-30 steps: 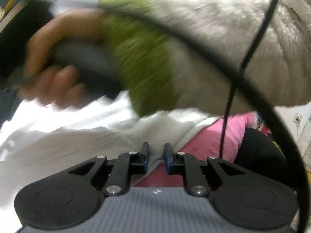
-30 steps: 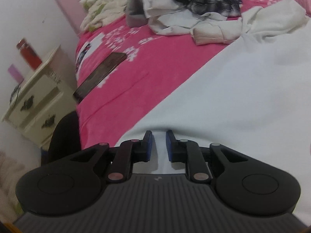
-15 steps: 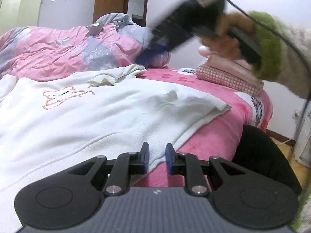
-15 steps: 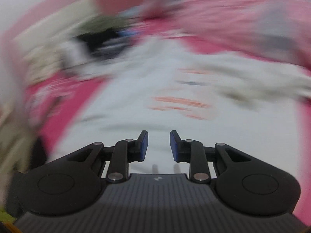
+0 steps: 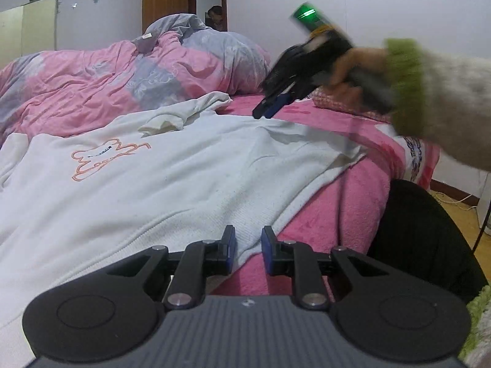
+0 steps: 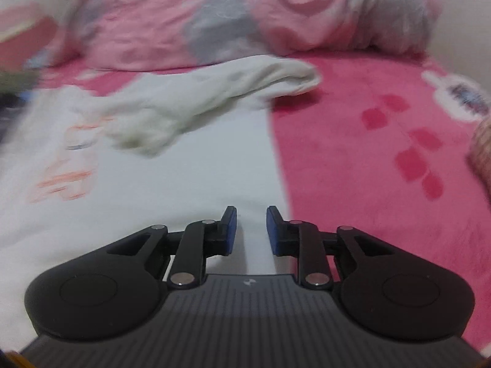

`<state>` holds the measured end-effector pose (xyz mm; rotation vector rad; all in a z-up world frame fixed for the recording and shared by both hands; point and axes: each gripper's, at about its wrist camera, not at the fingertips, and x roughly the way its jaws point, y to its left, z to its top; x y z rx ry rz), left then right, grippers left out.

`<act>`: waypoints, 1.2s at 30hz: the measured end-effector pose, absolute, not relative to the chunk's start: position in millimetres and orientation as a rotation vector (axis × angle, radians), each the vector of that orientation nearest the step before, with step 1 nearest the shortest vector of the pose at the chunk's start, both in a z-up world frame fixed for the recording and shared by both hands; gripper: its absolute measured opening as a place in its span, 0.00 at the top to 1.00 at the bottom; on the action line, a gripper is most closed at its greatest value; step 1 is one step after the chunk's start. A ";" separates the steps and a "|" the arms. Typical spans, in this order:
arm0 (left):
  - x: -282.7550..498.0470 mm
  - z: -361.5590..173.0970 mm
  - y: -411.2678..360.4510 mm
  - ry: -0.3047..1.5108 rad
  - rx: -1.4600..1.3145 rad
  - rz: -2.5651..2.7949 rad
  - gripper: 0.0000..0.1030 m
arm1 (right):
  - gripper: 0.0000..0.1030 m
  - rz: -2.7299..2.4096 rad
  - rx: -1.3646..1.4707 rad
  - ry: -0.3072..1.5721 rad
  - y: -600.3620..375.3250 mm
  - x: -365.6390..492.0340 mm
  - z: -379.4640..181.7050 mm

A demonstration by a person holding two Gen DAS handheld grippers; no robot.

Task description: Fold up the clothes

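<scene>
A white sweatshirt (image 5: 153,184) with an orange bear outline (image 5: 104,159) lies spread flat on the pink bed (image 5: 337,208). One sleeve (image 5: 184,113) is bunched across its upper part. My left gripper (image 5: 248,247) is open at the garment's near hem corner, with nothing between its pads. A hand (image 5: 353,64) in a green-cuffed fleece sleeve holds my right gripper (image 5: 270,109) above the far side edge. In the blurred right wrist view, the right gripper (image 6: 251,227) is open over the sweatshirt's edge (image 6: 153,199), with the bunched sleeve (image 6: 230,89) ahead.
A rumpled pink and grey quilt (image 5: 122,76) is piled along the far side of the bed. A black rounded seat back (image 5: 423,233) stands beside the bed at right. A pink checked folded item (image 6: 481,147) lies at the right. A person (image 5: 216,15) is in the doorway.
The right gripper swung from the bed's other side across to the sweatshirt's far edge and opened slightly. The arm that blocked the left view has cleared. The left gripper has barely moved.
</scene>
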<state>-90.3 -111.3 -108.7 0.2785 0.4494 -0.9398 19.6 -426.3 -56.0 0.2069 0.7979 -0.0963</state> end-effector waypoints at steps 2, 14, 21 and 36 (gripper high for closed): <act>-91.0 -107.4 -110.9 0.451 0.285 -0.939 0.81 | 0.79 0.017 0.221 0.818 -420.4 -3.4 -48.5; -91.2 -108.4 -114.3 0.447 0.302 -0.933 0.81 | 0.78 0.095 0.166 0.851 -388.7 20.6 -56.8; -89.9 -108.9 -111.9 0.446 0.289 -0.945 0.81 | 0.78 0.281 0.064 0.884 -327.8 52.2 -85.8; -88.9 -106.6 -110.3 0.451 0.288 -0.959 0.78 | 0.73 -0.187 0.407 0.713 -451.0 -97.6 -75.1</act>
